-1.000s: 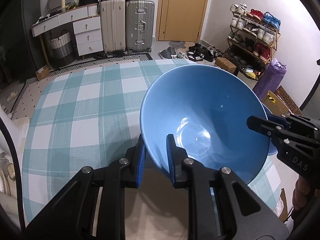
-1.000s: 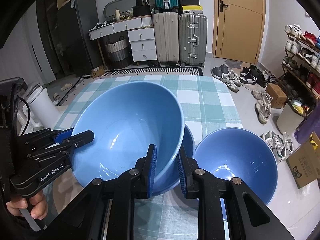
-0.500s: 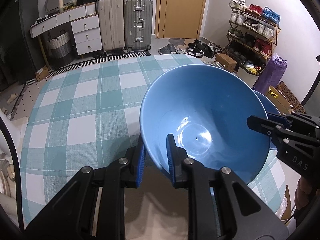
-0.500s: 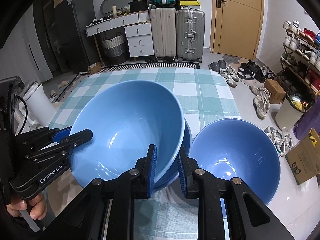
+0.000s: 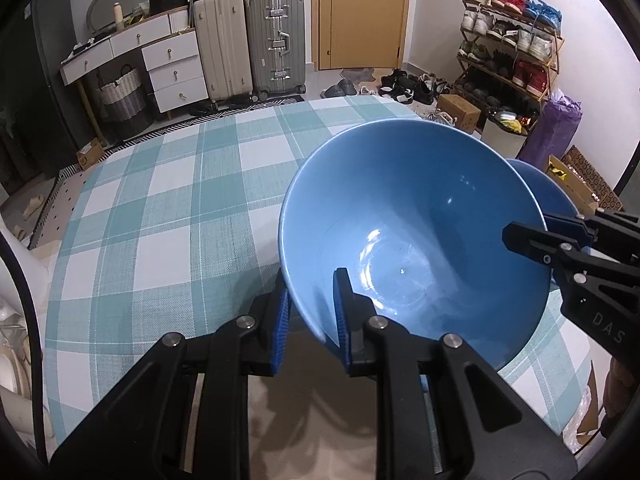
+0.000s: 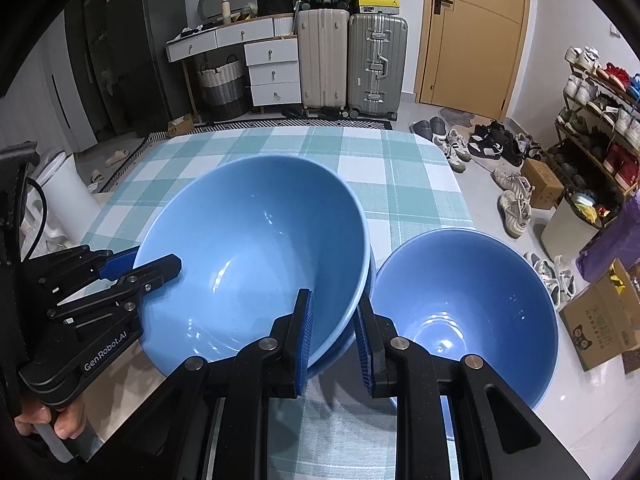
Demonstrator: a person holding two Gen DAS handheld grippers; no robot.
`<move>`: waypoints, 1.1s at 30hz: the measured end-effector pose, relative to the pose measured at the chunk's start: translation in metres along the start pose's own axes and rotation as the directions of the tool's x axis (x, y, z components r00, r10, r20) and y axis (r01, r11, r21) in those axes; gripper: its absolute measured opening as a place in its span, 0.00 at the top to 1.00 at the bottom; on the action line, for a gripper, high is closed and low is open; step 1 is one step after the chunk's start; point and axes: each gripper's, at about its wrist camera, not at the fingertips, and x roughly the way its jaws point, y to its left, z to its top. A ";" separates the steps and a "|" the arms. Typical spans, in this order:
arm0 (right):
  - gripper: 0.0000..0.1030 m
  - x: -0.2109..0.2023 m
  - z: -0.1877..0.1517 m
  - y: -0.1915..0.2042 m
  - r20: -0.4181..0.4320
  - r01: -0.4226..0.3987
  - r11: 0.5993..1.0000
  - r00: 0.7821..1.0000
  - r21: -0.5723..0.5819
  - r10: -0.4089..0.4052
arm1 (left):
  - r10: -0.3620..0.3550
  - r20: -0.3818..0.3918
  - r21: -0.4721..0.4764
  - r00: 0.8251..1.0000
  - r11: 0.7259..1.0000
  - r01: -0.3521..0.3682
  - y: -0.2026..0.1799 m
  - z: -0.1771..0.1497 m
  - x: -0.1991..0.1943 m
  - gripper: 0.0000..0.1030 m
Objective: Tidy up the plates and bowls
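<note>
Bowls fill both my views. My left gripper [image 5: 308,316] is clamped on the near rim of the big blue bowl [image 5: 412,232], one pad inside the wall, one outside. My right gripper [image 6: 332,332] pinches the same bowl's opposite rim, and its outer pad sits beyond the edge of a second bowl [image 6: 362,300] nested right underneath. Just to the right of those tongs stands a third blue bowl [image 6: 464,304], close beside the stack. All of it sits over the checked tablecloth [image 5: 160,220], which stretches ahead of both tongs.
</note>
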 end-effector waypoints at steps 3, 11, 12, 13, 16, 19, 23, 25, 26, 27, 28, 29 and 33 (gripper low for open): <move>0.80 0.002 -0.002 0.002 -0.006 0.005 1.000 1.000 -0.001 -0.005 | 0.007 -0.008 0.011 1.000 1.000 -0.007 -0.001 0.000 0.005 0.84; 0.80 0.008 -0.002 0.000 -0.021 0.005 1.000 1.000 0.001 -0.005 | 0.026 -0.019 0.027 1.000 0.999 -0.025 -0.001 -0.001 0.016 0.83; 0.80 0.009 -0.001 0.001 -0.024 0.005 1.000 1.000 0.002 -0.005 | 0.028 -0.020 0.029 0.999 0.999 -0.027 -0.001 -0.002 0.016 0.83; 0.80 0.010 -0.001 0.001 -0.026 0.007 1.000 1.000 0.001 -0.007 | 0.030 -0.020 0.032 0.999 0.999 -0.030 -0.001 -0.002 0.017 0.83; 0.80 0.012 -0.001 0.001 -0.028 0.013 1.000 1.000 0.000 -0.013 | 0.031 -0.022 0.035 0.999 0.999 -0.031 -0.001 -0.002 0.020 0.82; 0.79 0.014 -0.002 -0.001 -0.029 0.022 1.000 0.999 0.005 -0.021 | 0.028 -0.022 0.038 0.999 0.999 -0.027 -0.002 -0.002 0.021 0.82; 0.75 0.014 -0.002 -0.001 -0.022 0.018 1.000 1.000 -0.002 -0.018 | 0.011 -0.028 0.025 1.000 1.000 -0.010 -0.001 -0.002 0.020 0.81; 0.75 0.015 -0.003 -0.001 -0.026 0.019 1.000 0.999 -0.004 -0.019 | 0.000 -0.033 0.017 0.999 1.000 0.001 0.002 -0.002 0.020 0.78; 0.74 0.015 -0.003 -0.001 -0.027 0.018 1.000 0.999 -0.004 -0.018 | -0.007 -0.038 0.015 0.999 1.000 0.007 0.002 -0.002 0.021 0.78; 0.72 0.015 -0.003 0.000 -0.026 0.016 1.000 1.000 -0.004 -0.016 | -0.007 -0.042 0.015 0.999 1.000 0.008 0.002 -0.003 0.021 0.76; 0.70 0.015 -0.003 -0.001 -0.026 0.014 1.000 1.000 -0.004 -0.014 | -0.006 -0.046 0.012 0.999 1.000 0.006 0.003 -0.003 0.021 0.72; 0.69 0.014 -0.003 0.000 -0.025 0.017 1.000 1.000 -0.006 -0.017 | -0.006 -0.051 0.005 0.999 1.000 0.006 0.004 -0.004 0.021 0.68; 0.46 0.010 -0.005 -0.002 -0.017 0.013 1.000 1.000 -0.007 -0.014 | -0.048 -0.036 -0.036 0.998 0.998 0.047 0.009 -0.005 0.012 0.38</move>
